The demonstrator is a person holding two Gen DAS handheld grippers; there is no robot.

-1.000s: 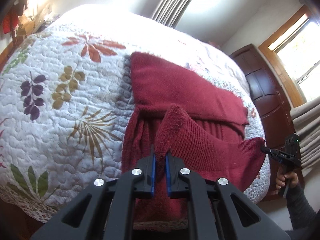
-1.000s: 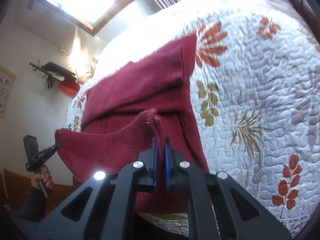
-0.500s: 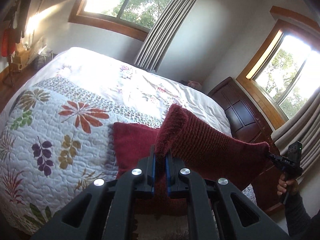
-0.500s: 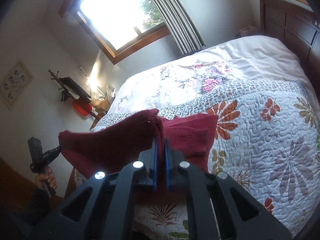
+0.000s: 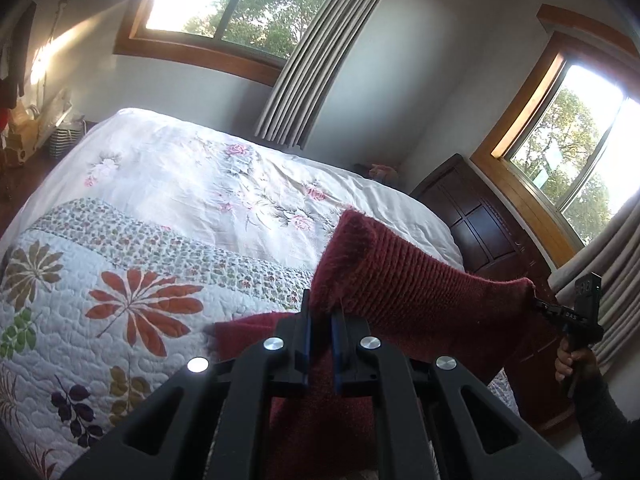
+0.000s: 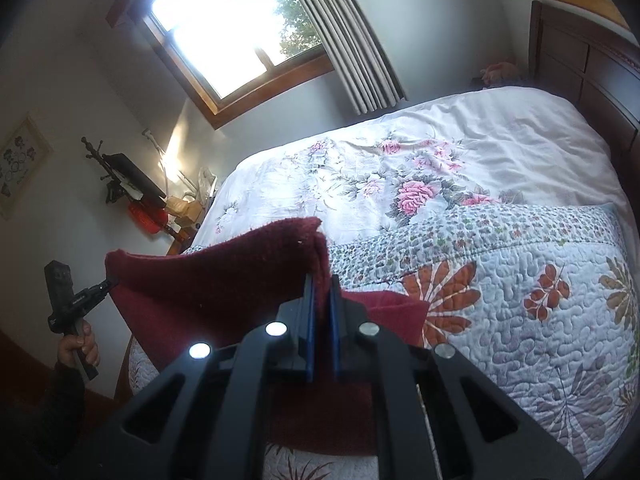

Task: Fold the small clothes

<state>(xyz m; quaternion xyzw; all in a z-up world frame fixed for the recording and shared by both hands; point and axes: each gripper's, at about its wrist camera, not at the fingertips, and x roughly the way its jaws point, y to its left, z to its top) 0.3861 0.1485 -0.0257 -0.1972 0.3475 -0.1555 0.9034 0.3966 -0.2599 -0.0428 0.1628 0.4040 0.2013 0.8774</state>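
Note:
A dark red knitted garment [image 5: 404,280] hangs stretched in the air between my two grippers, above the near edge of the bed. My left gripper [image 5: 320,316] is shut on one top corner of it. The other gripper [image 5: 538,303] shows at the right of the left wrist view, pinching the opposite corner, with a hand on its handle. In the right wrist view my right gripper [image 6: 321,292] is shut on the garment [image 6: 224,280] and the left gripper [image 6: 109,283] holds the far corner. The lower part of the garment [image 6: 390,308] still lies on the quilt.
The bed carries a quilt [image 5: 120,300] with leaf and flower prints and a white floral sheet [image 6: 420,168] beyond it. A dark wooden headboard [image 5: 480,220] stands at the bed's far side. Windows, grey curtains [image 5: 312,52] and a cluttered side table [image 6: 176,208] line the walls.
Both grippers have risen with the garment's edge, lifting it off the quilt. The views have tilted up from the bed to the windows and walls.

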